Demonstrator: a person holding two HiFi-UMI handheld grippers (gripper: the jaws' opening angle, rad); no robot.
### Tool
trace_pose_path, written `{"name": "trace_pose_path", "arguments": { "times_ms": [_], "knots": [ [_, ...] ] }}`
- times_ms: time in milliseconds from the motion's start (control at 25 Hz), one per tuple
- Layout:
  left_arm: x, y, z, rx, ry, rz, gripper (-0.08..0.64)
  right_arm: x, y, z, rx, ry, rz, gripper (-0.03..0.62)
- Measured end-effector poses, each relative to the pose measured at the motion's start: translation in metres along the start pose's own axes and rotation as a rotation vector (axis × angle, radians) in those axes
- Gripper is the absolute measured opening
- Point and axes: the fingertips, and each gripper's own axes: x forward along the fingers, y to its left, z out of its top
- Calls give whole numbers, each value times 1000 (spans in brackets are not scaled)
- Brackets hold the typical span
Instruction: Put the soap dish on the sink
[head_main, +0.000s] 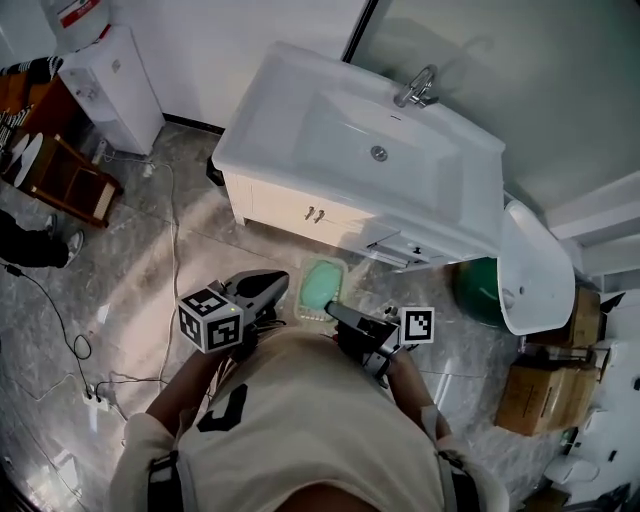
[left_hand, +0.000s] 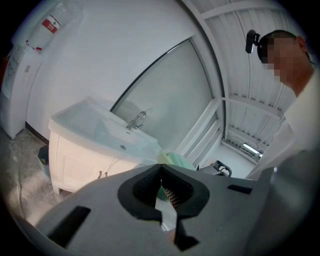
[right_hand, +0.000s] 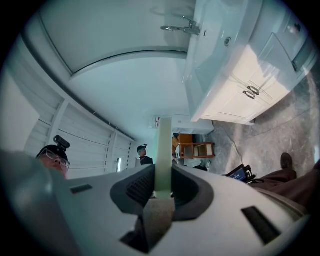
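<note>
Holding the green soap dish (head_main: 322, 283) over the floor, the person stands just in front of the cabinet (head_main: 285, 205) under the white sink (head_main: 248, 122), the dish not yet on it. The right gripper (head_main: 332, 308) is clamped on the dish's edge. The left gripper (head_main: 287, 284) has its jaw tips together just beside the dish's other side.

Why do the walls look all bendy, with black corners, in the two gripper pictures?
Left gripper view: the wide lens bows the glass screen into a curve and darkens the corners. Right gripper view: same bulge, the sink looks tipped sideways, and the close soap dish is a soft pale strip. Head view: straighter lines, with light glaring off the floor.
</note>
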Motion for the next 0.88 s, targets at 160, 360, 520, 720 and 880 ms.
{"name": "trace_pose_path", "arguments": {
  "times_ms": [160, 360, 520, 720, 880],
  "knots": [
    [-1, 13, 0, 2, 8, 19, 20, 7, -2, 4, 34, -10, -3, 90],
    [-6, 16, 0, -4, 26, -16, 20, 14, -3, 5, 45, -30, -16, 91],
    [3, 13, -1, -9, 30, -31, 20, 18, -4, 7, 14, 10, -24, 91],
    [18, 20, 5, -19, 30, 2, 20, 15, -6, 25, 29, 26, -8, 89],
    [37, 29, 18, -22, 28, 23, 20, 13, -9, 49, 20, 60, -6, 89]
  ]
}}
